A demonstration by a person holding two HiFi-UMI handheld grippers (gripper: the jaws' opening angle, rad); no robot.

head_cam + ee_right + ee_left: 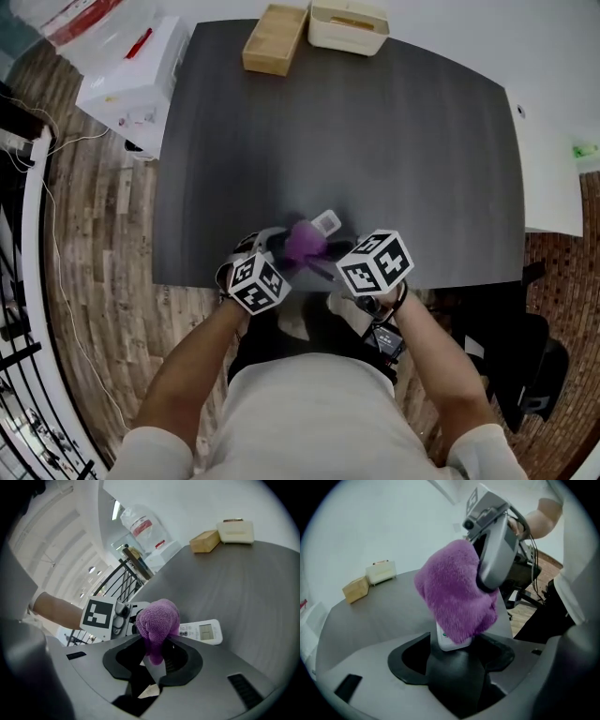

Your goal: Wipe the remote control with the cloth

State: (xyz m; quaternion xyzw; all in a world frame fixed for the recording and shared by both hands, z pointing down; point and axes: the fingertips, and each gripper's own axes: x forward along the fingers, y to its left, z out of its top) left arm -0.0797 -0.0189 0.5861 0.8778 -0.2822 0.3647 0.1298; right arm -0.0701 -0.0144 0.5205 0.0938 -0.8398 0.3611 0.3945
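The left gripper (452, 654) is closed on one end of the white rectangular plastic remote control (202, 632), apparently steadying it over the dark grey table (394, 141) for wiping. The right gripper (151, 660) pinches the fluffy purple cloth (457, 592), which is draped over the remote's middle, just ahead of both sets of jaws.

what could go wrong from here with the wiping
1. The left gripper's jaws hold the remote control by one end only, so the cloth pressing on it might lever it loose.
2. Both grippers work close to the table's front edge; a dropped remote could land on the floor.
3. The right gripper seems to pinch only a narrow tail of the cloth; rubbing might pull it out.
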